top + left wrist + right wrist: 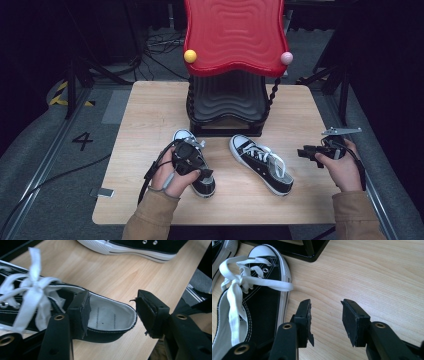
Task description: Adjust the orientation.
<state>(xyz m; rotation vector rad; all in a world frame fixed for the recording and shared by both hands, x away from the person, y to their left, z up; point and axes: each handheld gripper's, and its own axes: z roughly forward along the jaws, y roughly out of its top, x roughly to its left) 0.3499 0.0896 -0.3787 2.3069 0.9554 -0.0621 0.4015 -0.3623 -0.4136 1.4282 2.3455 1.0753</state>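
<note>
Two black canvas sneakers with white laces and white soles lie on the wooden table (150, 105). The left shoe (186, 135) lies under my left gripper (206, 173). In the left gripper view that gripper (112, 312) stands open over the heel end of this shoe (107, 317): one pad sits at the side wall by the laces, the other hangs past the heel, and neither presses. The right shoe (260, 162) lies at an angle in the middle. My right gripper (305, 152) is open to its right, over bare wood (325, 320), beside that shoe (262, 297).
A rack with a wavy red top shelf (232, 35) and a black lower shelf (227, 100) stands at the back centre, close behind the shoes' toes; its black base (309, 250) shows in the right gripper view. Bare wood lies to the right and along the front edge.
</note>
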